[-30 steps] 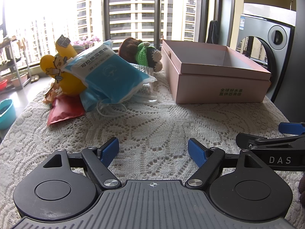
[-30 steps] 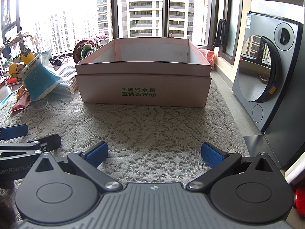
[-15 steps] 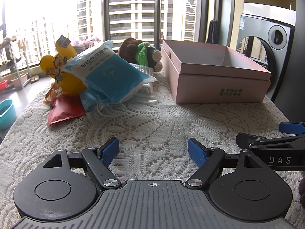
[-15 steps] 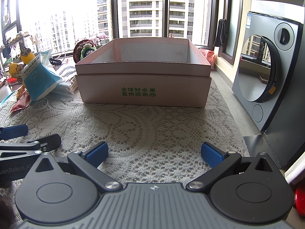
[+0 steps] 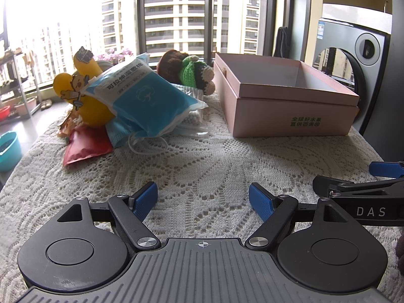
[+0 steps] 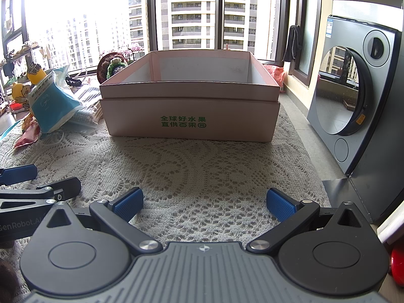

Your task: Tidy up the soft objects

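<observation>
An open pink box [image 5: 290,106] [image 6: 192,116] with green print stands on the lace tablecloth [image 5: 202,166], and nothing shows inside it. To its left lies a heap of soft things: a blue-and-white packet [image 5: 141,96] [image 6: 50,103], a yellow plush toy [image 5: 83,96], a red pouch [image 5: 85,144], a face mask [image 5: 131,136] and a brown-and-green crochet doll [image 5: 192,73] [image 6: 111,68]. My left gripper [image 5: 203,200] rests low over the cloth, open with nothing between its pads. Facing the box front, my right gripper [image 6: 204,203] is open too and holds nothing.
A grey washing machine [image 6: 353,96] with a round door stands right of the table, past the cloth's right edge. A teal basin [image 5: 8,150] sits on the floor at left. Large windows run behind the table. Each gripper appears at the side of the other's view.
</observation>
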`<act>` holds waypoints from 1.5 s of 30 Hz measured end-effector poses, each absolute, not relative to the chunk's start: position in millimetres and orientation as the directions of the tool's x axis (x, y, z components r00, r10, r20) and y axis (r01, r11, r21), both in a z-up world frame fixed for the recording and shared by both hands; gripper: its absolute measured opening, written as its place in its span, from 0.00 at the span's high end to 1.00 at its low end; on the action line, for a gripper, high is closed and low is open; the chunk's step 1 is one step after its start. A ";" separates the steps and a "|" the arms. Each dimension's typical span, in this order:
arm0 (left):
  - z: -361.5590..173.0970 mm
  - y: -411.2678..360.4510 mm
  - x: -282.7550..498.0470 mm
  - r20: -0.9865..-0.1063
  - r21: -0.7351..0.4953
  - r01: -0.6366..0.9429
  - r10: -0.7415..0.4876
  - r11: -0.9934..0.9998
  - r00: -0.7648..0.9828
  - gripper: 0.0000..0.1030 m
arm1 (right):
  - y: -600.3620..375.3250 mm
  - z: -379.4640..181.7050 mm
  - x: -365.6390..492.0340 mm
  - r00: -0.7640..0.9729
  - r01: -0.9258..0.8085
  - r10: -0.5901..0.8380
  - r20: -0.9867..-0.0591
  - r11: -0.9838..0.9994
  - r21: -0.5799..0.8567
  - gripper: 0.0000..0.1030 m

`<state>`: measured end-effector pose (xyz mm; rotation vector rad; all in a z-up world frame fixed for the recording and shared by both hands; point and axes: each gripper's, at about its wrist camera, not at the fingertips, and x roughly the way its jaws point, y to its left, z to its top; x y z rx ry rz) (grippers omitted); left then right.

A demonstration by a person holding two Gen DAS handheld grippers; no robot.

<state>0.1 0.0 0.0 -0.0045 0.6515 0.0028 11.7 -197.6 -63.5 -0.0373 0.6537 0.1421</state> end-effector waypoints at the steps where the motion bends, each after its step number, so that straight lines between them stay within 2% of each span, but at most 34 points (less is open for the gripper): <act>1: 0.0 -0.1 0.0 -0.606 -0.003 -0.004 0.001 1.000 0.795 0.18 | -197.6 -63.5 11.6 0.785 -0.143 0.120 -0.608 0.990 0.010 0.00; 26: 0.1 0.4 -0.2 -0.605 -0.007 -0.001 -0.004 1.000 0.796 0.18 | -198.4 -62.8 11.8 0.784 -0.144 0.121 -0.609 0.989 0.011 0.00; 29: 1.8 9.5 -3.7 -0.589 -0.082 0.054 -0.092 0.995 0.803 0.19 | -199.0 -60.6 13.9 0.767 -0.168 0.137 -0.627 0.986 0.010 0.00; 31: 5.3 17.5 -7.5 -0.584 -0.118 0.071 -0.127 0.990 0.801 0.20 | -197.4 -55.4 23.2 0.717 -0.203 0.157 -0.680 0.979 0.012 0.00; 35: 18.3 50.2 -14.1 -0.557 -0.167 0.058 -0.143 0.984 0.818 0.21 | -196.5 -51.0 26.2 0.685 -0.223 0.156 -0.712 0.975 -0.001 0.00; 39: 30.1 100.9 -18.6 -0.544 -0.217 -0.003 -0.118 0.976 0.831 0.21 | -181.4 -46.1 33.2 0.638 -0.349 0.209 -0.741 0.936 -0.037 0.00; 41: 33.6 128.6 -16.7 -0.546 -0.234 -0.058 -0.081 0.971 0.834 0.22 | -161.6 -35.1 28.5 0.671 -0.422 0.250 -0.698 0.903 -0.083 0.00; 45: 41.5 173.4 -11.7 -0.535 -0.258 -0.154 -0.009 0.954 0.845 0.22 | -112.0 -10.0 21.1 0.754 -0.526 0.384 -0.532 0.838 -0.142 0.00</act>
